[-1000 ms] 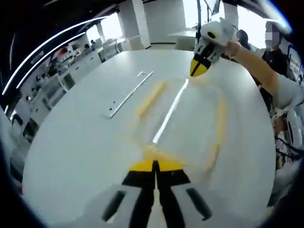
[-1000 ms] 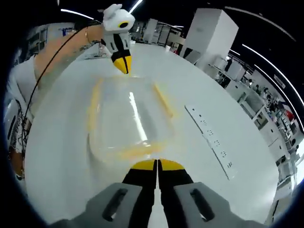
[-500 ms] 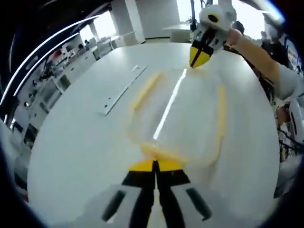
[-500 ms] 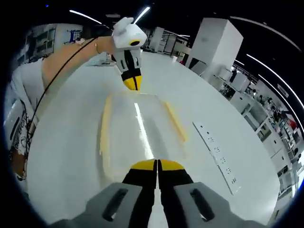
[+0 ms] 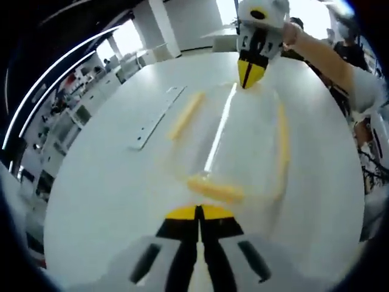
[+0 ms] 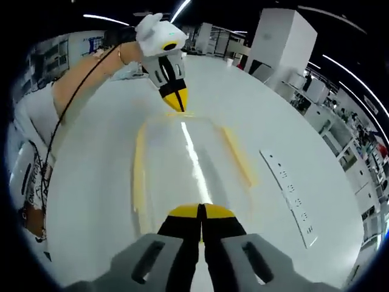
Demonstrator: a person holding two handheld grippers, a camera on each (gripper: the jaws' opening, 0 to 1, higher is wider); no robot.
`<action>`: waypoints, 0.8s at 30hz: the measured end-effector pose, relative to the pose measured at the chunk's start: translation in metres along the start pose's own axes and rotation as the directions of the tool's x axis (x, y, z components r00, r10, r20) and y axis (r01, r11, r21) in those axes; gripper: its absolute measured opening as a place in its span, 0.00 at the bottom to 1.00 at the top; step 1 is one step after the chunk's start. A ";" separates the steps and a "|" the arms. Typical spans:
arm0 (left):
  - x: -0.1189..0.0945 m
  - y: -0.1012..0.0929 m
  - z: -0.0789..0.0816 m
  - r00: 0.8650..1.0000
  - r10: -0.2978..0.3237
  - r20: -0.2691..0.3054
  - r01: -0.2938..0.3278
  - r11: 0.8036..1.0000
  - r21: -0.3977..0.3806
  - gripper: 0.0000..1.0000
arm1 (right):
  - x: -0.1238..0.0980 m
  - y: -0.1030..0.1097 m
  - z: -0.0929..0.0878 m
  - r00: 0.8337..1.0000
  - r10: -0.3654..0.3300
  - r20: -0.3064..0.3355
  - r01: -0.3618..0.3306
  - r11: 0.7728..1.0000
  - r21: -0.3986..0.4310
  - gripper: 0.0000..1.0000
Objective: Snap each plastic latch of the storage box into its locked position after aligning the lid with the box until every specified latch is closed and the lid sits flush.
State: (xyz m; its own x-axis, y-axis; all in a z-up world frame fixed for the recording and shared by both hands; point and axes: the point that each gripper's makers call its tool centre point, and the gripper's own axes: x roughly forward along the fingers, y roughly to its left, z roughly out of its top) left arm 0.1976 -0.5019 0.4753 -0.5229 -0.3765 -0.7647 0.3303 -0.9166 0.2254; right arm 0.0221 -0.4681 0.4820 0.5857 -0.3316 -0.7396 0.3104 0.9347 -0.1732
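A clear storage box (image 5: 243, 146) with a see-through lid and yellow latches lies on the white table. In the left gripper view, my left gripper (image 5: 197, 210) is shut, its tips just short of the near end latch (image 5: 216, 188). Yellow side latches (image 5: 185, 115) run along both long edges. My right gripper (image 5: 250, 72) is shut too, its yellow tips at the box's far end. In the right gripper view, my right gripper (image 6: 200, 210) sits over the near edge of the box lid (image 6: 191, 161), and the left gripper (image 6: 176, 100) points down at the far end.
A long white power strip (image 5: 155, 118) lies on the table beside the box, also seen as the power strip (image 6: 289, 194) at the right. A person's bare arm (image 6: 85, 76) and sleeve (image 5: 364, 97) hold the grippers. Shelving and pillars stand beyond the table.
Both views have shifted with the hands. The near end latch now lies a little ahead of my left tips instead of under them. Both grippers stay shut at opposite ends.
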 end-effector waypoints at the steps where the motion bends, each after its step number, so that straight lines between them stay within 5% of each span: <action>1: -0.002 -0.002 0.003 1.000 -0.007 0.024 0.007 1.000 0.003 0.00 | 0.001 0.003 0.001 1.000 -0.001 -0.003 0.001 1.000 -0.003 0.00; 6: -0.006 -0.013 0.024 0.991 -0.057 0.119 0.056 0.998 0.014 0.00 | 0.001 0.008 0.001 1.000 0.003 0.006 -0.003 1.000 0.015 0.00; 14: -0.006 -0.020 0.022 0.995 -0.078 0.055 0.078 0.997 0.006 0.00 | 0.000 0.013 0.002 1.000 -0.006 0.024 0.005 0.999 0.031 0.00; 20: -0.008 -0.020 0.028 0.993 -0.066 0.095 0.064 0.998 0.022 0.00 | -0.001 0.018 0.001 0.999 -0.003 0.032 0.002 1.000 0.028 0.00; 24: -0.004 -0.031 0.028 0.991 -0.114 0.071 0.113 0.993 0.020 0.00 | -0.002 0.018 0.001 0.999 0.000 0.045 -0.002 1.000 0.031 0.00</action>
State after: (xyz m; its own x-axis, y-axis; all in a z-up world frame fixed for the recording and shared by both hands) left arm 0.1674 -0.4761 0.4881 -0.6112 -0.2784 -0.7409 0.2532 -0.9557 0.1502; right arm 0.0274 -0.4505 0.4815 0.6188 -0.3365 -0.7099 0.3324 0.9309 -0.1515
